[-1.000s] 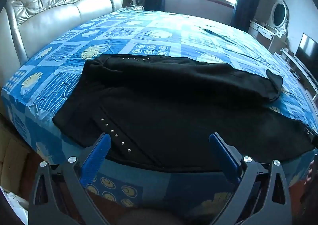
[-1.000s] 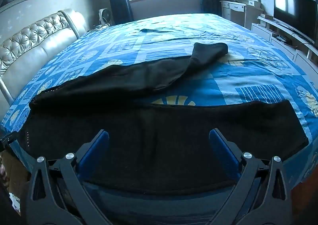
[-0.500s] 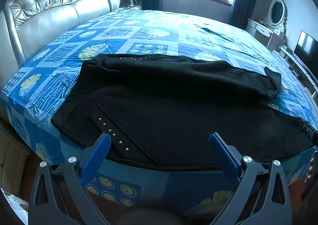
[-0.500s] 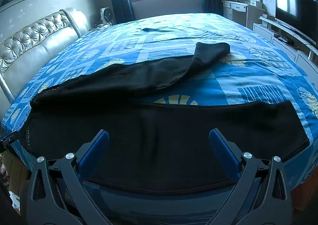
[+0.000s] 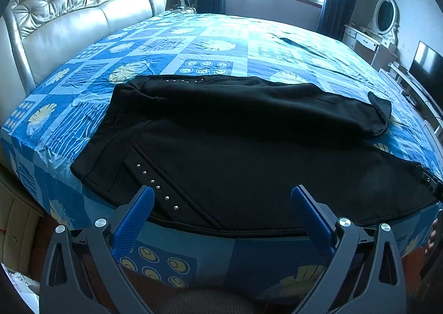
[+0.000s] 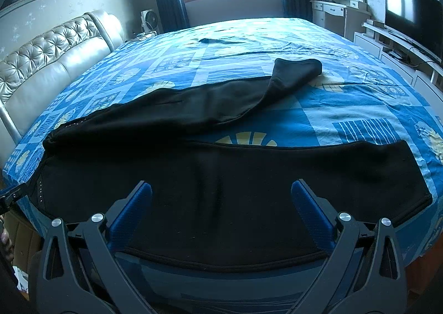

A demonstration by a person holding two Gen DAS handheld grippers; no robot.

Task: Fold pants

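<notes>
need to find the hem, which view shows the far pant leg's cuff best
The right wrist view: the far leg's cuff lies curled and unobstructed on the bedsheet. The left wrist view shows it only edge-on at the right side.

No readable text, label, brand or number anywhere: black pants [image 5: 235, 147] show only metal studs, bedsheet [image 6: 346, 109] only leaf and circle patterns.

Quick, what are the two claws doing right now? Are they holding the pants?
Left claw: open, holding nothing, above the black pants.
Right claw: open, holding nothing.
</notes>
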